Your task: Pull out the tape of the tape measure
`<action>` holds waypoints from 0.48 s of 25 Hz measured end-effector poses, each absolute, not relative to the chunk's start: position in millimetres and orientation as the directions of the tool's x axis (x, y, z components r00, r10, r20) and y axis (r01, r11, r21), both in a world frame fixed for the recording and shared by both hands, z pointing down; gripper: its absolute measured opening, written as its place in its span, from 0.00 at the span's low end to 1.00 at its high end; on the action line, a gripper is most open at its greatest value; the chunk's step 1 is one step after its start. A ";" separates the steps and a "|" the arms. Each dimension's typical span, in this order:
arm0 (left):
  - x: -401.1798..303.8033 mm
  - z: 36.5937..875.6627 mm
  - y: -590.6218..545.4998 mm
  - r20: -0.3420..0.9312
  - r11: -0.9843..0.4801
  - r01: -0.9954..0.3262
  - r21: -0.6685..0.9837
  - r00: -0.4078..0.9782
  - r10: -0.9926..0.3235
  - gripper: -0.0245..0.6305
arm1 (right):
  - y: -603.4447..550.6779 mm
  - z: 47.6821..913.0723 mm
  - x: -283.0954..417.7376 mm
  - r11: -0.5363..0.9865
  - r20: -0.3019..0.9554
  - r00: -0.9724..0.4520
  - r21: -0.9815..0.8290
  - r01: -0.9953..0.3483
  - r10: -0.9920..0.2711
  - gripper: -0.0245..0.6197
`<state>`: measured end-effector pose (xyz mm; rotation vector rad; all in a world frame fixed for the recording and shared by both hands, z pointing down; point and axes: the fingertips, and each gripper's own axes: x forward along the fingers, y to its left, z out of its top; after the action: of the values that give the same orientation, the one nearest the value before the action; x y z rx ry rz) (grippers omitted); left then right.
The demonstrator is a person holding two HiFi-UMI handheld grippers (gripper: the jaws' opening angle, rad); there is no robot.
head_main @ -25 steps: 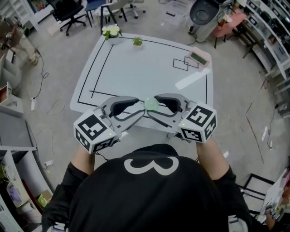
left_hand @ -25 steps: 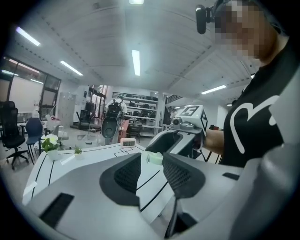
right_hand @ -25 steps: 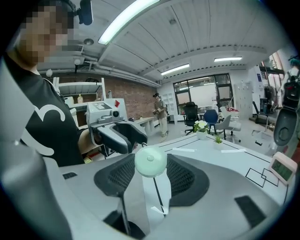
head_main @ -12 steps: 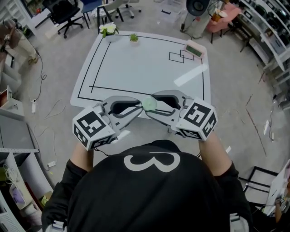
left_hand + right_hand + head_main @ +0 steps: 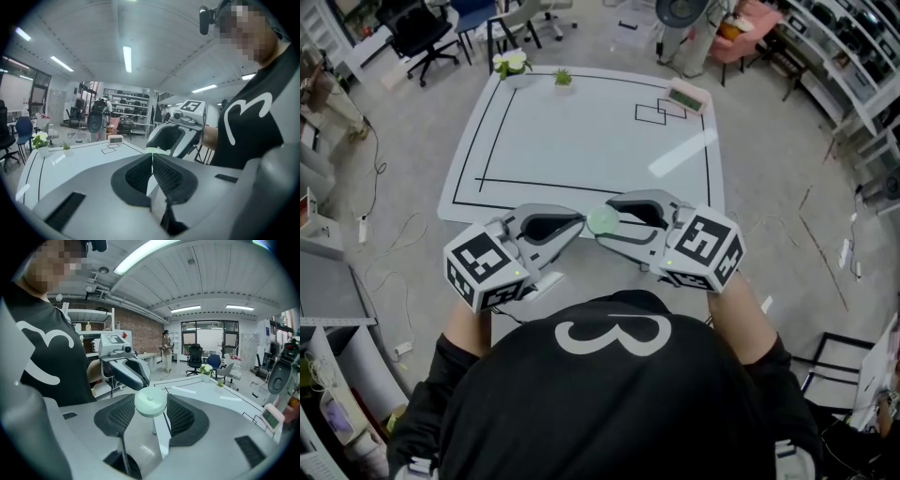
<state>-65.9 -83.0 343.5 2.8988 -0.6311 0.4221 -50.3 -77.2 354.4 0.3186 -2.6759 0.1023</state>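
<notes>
Now, tape measure (image 5: 150, 401) in right claw (image 5: 151, 405).

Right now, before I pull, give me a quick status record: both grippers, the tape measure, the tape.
right gripper: shut on the round pale-green tape measure
left gripper: jaws shut, tips at the tape measure's rim
tape end in left jaws: cannot tell
tape drawn out: none visible

1. Ahead of you lies a white counter (image 5: 581, 131) marked with black lines.
2. At its far left corner you see white flowers (image 5: 511, 62), with a small green plant (image 5: 562, 78) near them.
3. A pale device (image 5: 684, 96) sits at the far right corner.
4. A black office chair (image 5: 412, 28) stands beyond.
</notes>
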 end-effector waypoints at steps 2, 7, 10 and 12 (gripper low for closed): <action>-65.0 344.6 -83.7 0.297 -0.897 -0.430 0.107 0.875 -0.384 0.05 | -77.3 356.1 -49.0 0.968 0.436 -0.874 -0.022 -0.252 -0.217 0.38; -61.3 347.7 -84.2 0.310 -0.898 -0.432 0.085 0.868 -0.388 0.05 | -78.0 357.8 -43.9 0.959 0.441 -0.863 -0.015 -0.282 -0.247 0.38; -56.3 346.0 -87.0 0.303 -0.900 -0.430 0.071 0.869 -0.391 0.05 | -81.9 360.1 -36.5 0.951 0.441 -0.856 -0.018 -0.309 -0.270 0.38; -55.5 348.2 -90.3 0.309 -0.896 -0.439 0.066 0.863 -0.400 0.05 | -87.5 362.9 -28.7 0.941 0.446 -0.845 -0.017 -0.337 -0.295 0.38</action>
<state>-55.5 -90.3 348.2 2.9014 -0.6563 0.4380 -28.7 -87.5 362.9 0.4547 -2.6466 0.1305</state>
